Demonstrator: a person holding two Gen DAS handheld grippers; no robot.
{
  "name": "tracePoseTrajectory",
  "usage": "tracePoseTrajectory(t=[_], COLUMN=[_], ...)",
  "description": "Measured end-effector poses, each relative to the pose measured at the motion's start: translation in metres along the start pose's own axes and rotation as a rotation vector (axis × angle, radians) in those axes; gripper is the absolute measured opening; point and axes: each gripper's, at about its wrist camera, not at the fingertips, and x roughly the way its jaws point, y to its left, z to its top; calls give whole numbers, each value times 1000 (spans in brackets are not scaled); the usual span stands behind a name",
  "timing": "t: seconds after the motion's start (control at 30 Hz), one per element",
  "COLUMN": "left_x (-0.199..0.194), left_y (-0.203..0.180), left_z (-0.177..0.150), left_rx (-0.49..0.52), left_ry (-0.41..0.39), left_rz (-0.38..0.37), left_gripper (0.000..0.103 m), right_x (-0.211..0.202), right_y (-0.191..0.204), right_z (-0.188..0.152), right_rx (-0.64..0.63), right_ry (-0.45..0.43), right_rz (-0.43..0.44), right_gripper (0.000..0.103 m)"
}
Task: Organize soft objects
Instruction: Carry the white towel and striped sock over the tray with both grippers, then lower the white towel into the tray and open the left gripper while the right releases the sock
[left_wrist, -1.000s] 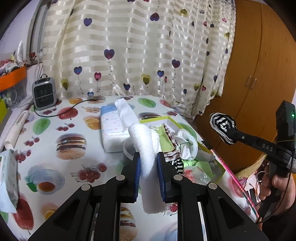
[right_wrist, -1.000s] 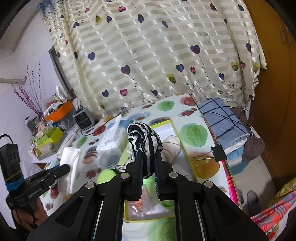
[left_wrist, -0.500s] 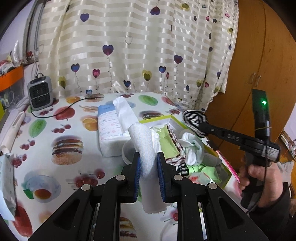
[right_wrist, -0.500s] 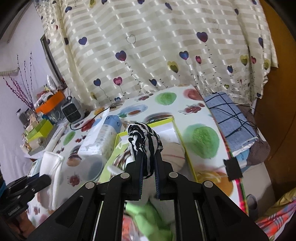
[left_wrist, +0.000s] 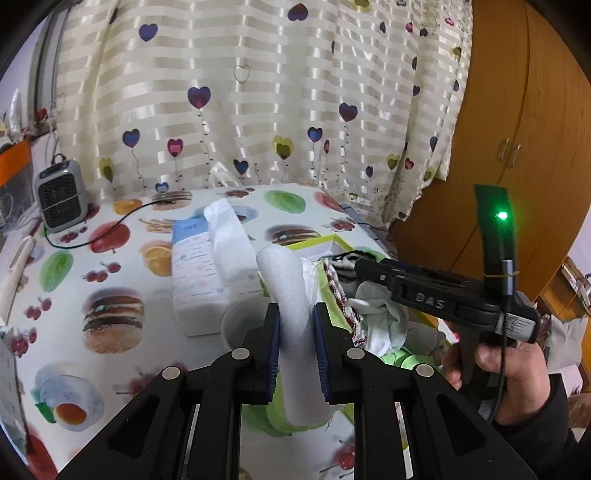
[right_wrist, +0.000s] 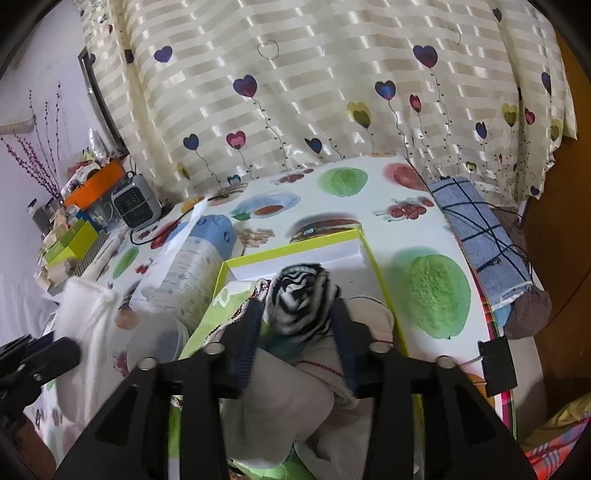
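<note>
My left gripper (left_wrist: 295, 325) is shut on a rolled white towel (left_wrist: 291, 295) and holds it above the table, left of a yellow-green box (right_wrist: 365, 243). My right gripper (right_wrist: 295, 317) is inside the box with its jaws spread wide. A black-and-white striped sock (right_wrist: 301, 299) sits between the fingers, resting on other soft items: a grey-white sock (right_wrist: 325, 380) and green cloth (right_wrist: 229, 302). In the left wrist view the right gripper (left_wrist: 354, 264) reaches into the box (left_wrist: 321, 245).
A tissue pack (left_wrist: 207, 273) and a white bowl (left_wrist: 240, 325) lie left of the box. A small heater (left_wrist: 61, 199) with a cord stands at the back left. A blue checked cloth (right_wrist: 476, 225) lies at the table's right edge. A wooden wardrobe (left_wrist: 517, 129) is on the right.
My right gripper has come down into the box with the striped sock and its jaws have opened. My left gripper has stayed almost still, holding the towel.
</note>
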Motion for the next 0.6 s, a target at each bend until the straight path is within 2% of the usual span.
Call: tracePoseTrajectory(t=[0.6], left_x=[58], left_y=[-49], left_z=[35], left_rx=[76], left_ry=[22], left_rz=[-32], left_gripper=[17], right_x=[-55], right_y=[-30], right_z=[-23], right_rx=[95], right_ry=[-95], right_rz=[20], right_gripper=[45])
